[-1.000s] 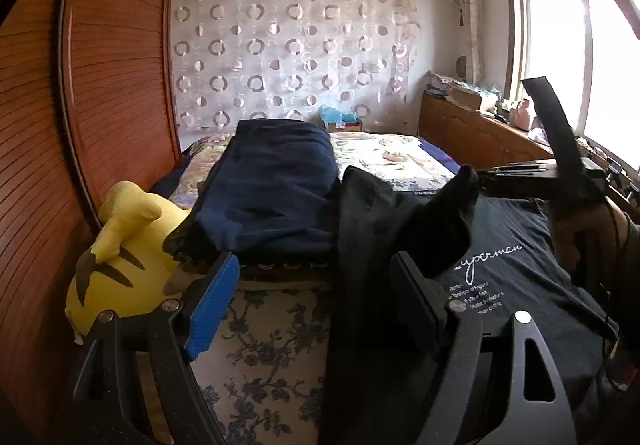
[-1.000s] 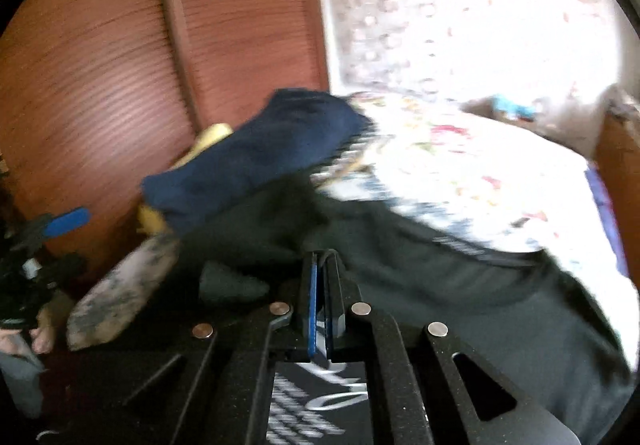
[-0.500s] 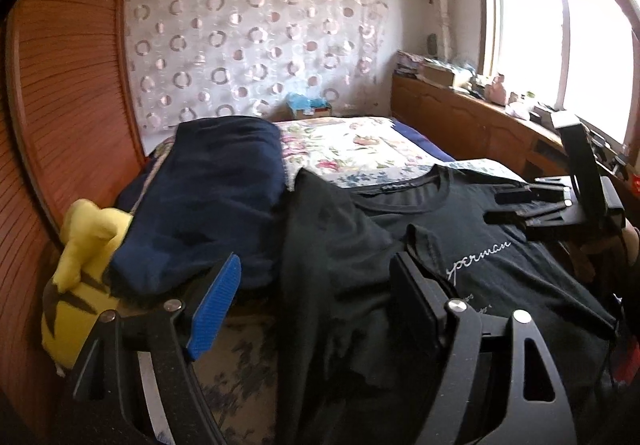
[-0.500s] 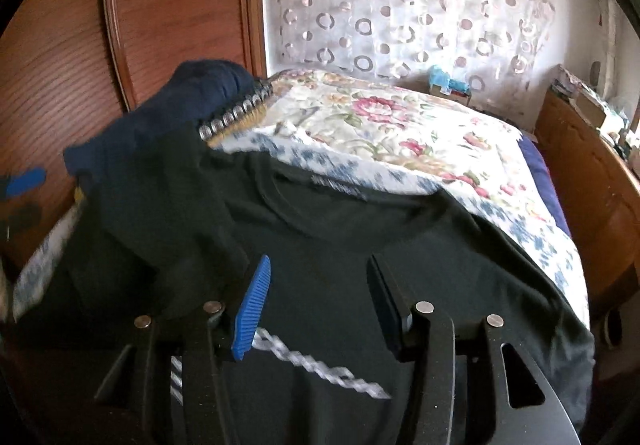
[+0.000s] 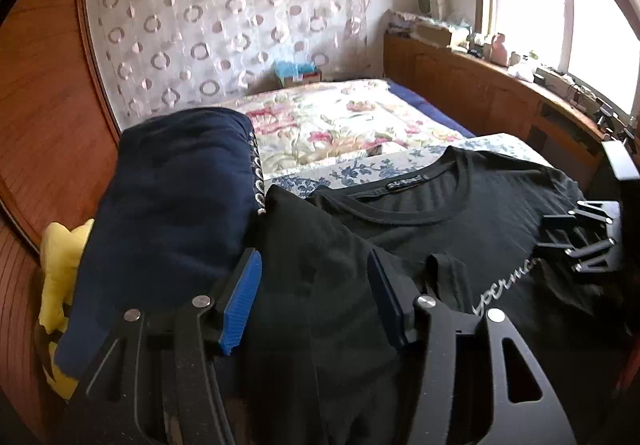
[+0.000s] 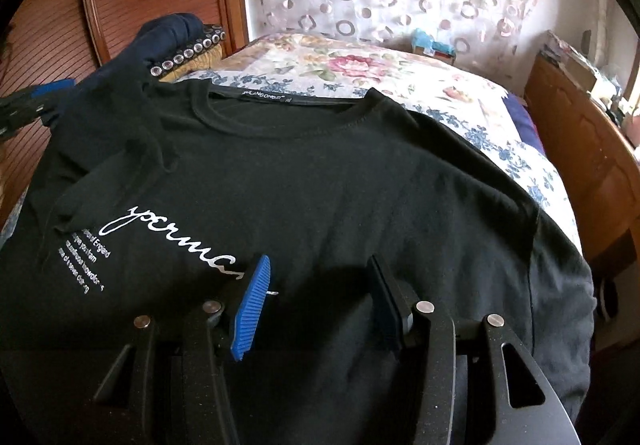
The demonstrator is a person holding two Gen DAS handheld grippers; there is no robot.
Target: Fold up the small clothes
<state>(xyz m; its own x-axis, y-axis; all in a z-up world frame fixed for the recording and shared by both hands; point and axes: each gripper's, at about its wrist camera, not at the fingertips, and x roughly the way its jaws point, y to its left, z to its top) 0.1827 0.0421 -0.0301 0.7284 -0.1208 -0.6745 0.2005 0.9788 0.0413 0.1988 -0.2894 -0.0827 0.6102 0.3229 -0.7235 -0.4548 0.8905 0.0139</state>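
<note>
A black T-shirt point(image 6: 320, 173) with white script print lies on the bed, front up, collar toward the far wall. Its left sleeve side is folded over onto the chest point(image 5: 312, 245). My left gripper point(image 5: 314, 293) is open and empty just above that folded part. My right gripper point(image 6: 316, 301) is open and empty above the shirt's lower chest, near the print. The right gripper also shows in the left wrist view point(image 5: 588, 241) at the shirt's right side.
A folded navy garment point(image 5: 172, 205) with a studded edge lies left of the shirt. A yellow plush toy point(image 5: 60, 265) sits by the wooden wall point(image 5: 44, 117). The floral bedspread point(image 5: 344, 125) stretches beyond. A wooden ledge point(image 5: 500, 93) runs along the right.
My right gripper opened and let go of the shirt's left side, which now lies folded over the chest. Both grippers moved back over the shirt, and the shirt lies flat.
</note>
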